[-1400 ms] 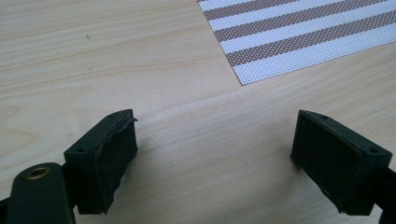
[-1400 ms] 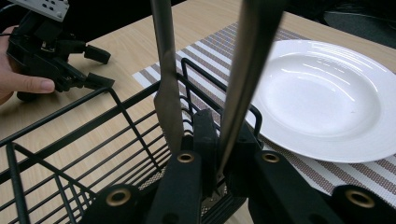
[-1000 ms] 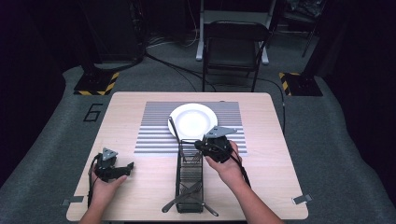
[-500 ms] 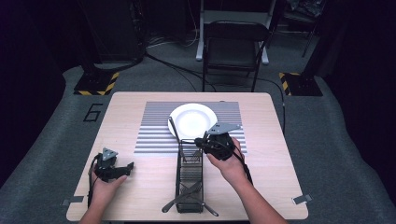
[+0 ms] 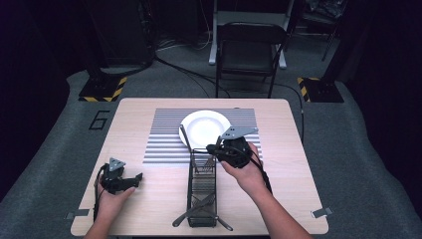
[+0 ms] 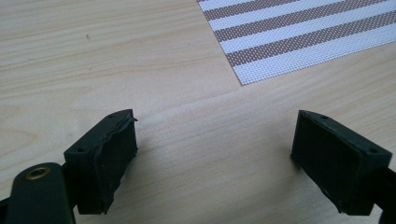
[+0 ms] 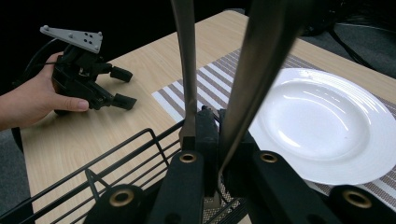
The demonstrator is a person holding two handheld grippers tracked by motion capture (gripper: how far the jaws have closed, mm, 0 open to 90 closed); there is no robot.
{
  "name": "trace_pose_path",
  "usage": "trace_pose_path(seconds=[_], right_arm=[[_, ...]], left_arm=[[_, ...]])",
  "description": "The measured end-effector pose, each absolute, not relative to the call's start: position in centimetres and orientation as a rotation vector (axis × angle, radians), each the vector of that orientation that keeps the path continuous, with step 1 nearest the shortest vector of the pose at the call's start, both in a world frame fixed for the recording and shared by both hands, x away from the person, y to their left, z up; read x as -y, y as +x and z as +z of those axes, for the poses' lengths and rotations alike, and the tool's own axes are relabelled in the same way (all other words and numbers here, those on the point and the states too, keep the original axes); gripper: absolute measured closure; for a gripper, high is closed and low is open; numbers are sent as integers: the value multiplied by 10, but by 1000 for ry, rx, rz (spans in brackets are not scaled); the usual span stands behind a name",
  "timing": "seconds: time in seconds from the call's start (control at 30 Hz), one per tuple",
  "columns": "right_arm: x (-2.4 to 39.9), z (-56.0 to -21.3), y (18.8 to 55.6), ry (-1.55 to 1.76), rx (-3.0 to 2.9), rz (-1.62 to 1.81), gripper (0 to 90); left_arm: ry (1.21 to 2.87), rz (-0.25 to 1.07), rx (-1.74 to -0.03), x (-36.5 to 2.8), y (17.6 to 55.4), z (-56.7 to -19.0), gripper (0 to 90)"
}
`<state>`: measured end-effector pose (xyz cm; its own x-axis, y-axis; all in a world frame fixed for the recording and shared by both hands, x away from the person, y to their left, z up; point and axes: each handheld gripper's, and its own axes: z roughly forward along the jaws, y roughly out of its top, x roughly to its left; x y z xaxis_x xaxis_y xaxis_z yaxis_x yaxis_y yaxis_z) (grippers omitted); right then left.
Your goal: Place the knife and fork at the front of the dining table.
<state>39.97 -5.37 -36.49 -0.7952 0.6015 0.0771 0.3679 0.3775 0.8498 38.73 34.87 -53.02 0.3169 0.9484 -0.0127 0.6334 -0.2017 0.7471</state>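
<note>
My right gripper (image 5: 213, 148) hovers over the far end of a black wire basket (image 5: 189, 189), just near of a white plate (image 5: 204, 127). Its jaws are shut on metal cutlery. In the right gripper view two metal handles, a thin one (image 7: 187, 56) and a wider one (image 7: 266, 56), rise from the closed jaws of the right gripper (image 7: 212, 126). From the high view one dark handle (image 5: 185, 135) slants up to the left past the plate's edge. My left gripper (image 5: 135, 179) rests open on the bare wood at the near left, with nothing between its fingers (image 6: 109, 154).
A striped placemat (image 5: 159, 134) lies under the plate (image 7: 327, 130). More cutlery lies crossed at the basket's near end (image 5: 199, 214). In the right gripper view the left gripper (image 7: 119, 86) sits beyond the basket wire (image 7: 116, 154). A folding chair (image 5: 249, 50) stands behind the table.
My right gripper has risen from the basket's far end with the cutlery in its jaws and drifted slightly towards the plate. The left gripper has stayed put.
</note>
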Motion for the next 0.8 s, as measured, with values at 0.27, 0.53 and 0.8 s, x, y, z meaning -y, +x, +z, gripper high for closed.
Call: trace_pose_path(seconds=[0.27, 0.53, 0.8], right_arm=[[56, -346, 396, 835, -2393, 1402, 867], [59, -326, 392, 808, -2391, 1408, 867], [69, -305, 394, 797, -2377, 1415, 867]], left_arm=[[1927, 612, -1396, -349, 387, -530, 137], [1928, 612, -1396, -349, 387, -530, 137], [1927, 613, -1396, -349, 387, -530, 137]])
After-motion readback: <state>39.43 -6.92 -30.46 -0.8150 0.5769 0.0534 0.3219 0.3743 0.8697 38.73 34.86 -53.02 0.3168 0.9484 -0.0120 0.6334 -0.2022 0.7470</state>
